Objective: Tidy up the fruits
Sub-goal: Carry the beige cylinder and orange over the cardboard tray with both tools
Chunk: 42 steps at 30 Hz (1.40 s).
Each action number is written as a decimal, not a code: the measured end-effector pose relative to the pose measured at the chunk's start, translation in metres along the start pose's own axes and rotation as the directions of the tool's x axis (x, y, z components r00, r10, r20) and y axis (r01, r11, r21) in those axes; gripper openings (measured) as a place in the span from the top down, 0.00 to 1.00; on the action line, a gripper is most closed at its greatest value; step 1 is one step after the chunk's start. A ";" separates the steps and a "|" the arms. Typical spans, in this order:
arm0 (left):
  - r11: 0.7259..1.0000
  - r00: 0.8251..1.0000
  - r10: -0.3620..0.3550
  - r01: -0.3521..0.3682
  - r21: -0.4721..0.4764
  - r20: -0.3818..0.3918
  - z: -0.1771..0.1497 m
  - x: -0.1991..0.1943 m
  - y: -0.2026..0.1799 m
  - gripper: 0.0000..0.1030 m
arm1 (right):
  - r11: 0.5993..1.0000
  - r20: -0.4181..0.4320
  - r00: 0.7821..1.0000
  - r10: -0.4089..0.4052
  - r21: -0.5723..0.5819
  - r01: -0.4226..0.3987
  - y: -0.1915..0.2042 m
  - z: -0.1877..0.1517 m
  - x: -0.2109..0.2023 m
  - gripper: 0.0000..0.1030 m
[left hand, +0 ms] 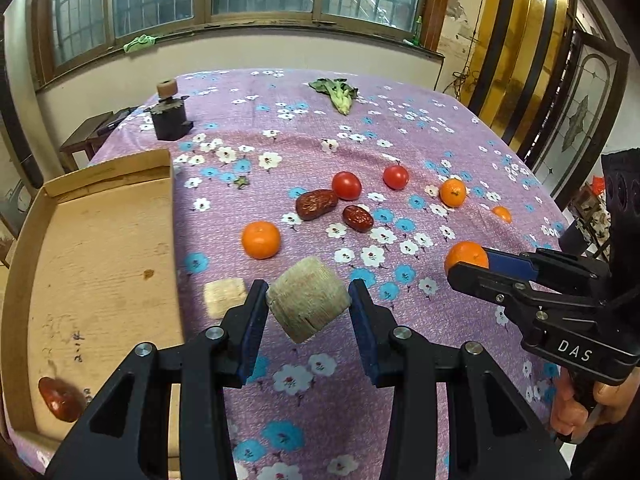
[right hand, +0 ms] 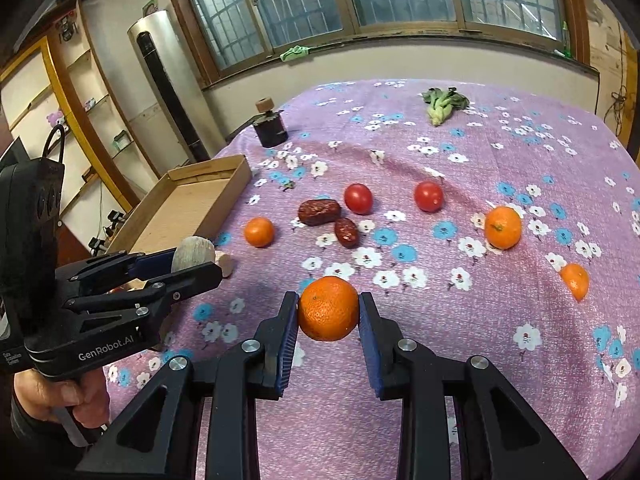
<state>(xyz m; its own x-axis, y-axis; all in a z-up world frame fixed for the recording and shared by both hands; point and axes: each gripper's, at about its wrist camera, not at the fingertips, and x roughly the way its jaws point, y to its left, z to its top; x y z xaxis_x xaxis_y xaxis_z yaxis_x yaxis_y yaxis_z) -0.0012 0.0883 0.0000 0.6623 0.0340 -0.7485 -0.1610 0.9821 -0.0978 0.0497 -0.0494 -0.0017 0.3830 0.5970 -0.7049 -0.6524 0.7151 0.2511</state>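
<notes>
Floral-clothed desk [right hand: 480,360]: right tongs [right hand: 328,314] clamp a mandarin [right hand: 328,308]; left tongs [left hand: 308,300] clamp a wooden cylinder [left hand: 308,304]; cardboard tray [left hand: 24,280] at nine o'clock.

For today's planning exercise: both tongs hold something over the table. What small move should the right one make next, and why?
Probably carry the right tongs leftward toward the cardboard tray. They are shut on an orange, lifted off the cloth, and the tray already holds one red date, so it looks like the collecting spot.
</notes>
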 end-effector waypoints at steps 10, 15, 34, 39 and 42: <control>1.000 1.000 0.006 -0.006 -0.024 0.018 -0.007 -0.013 0.016 0.62 | 0.999 -0.005 1.000 0.009 -0.036 -0.009 0.024 0.001 0.003 0.71; 0.999 1.000 0.010 -0.009 -0.041 0.020 -0.011 -0.017 0.027 0.62 | 0.999 -0.012 1.000 0.018 -0.050 -0.019 0.035 0.002 0.006 0.71; 0.992 0.998 0.066 -0.065 -0.110 0.007 -0.028 -0.028 0.080 0.62 | 0.989 -0.054 0.996 0.074 -0.125 -0.080 0.088 0.010 0.032 0.71; 0.988 0.997 0.080 -0.078 -0.130 0.007 -0.031 -0.031 0.094 0.62 | 0.984 -0.068 0.993 0.092 -0.145 -0.101 0.103 0.011 0.040 0.71; 0.986 0.996 0.086 -0.084 -0.142 0.006 -0.033 -0.032 0.102 0.62 | 0.981 -0.074 0.992 0.102 -0.157 -0.112 0.112 0.012 0.044 0.71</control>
<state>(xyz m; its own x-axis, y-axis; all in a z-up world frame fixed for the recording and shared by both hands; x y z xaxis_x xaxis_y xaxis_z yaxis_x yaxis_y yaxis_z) -0.0627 0.1813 -0.0071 0.6507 0.1195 -0.7499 -0.3186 0.9394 -0.1268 0.0015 0.0614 0.0029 0.2651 0.6381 -0.7228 -0.7859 0.5773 0.2214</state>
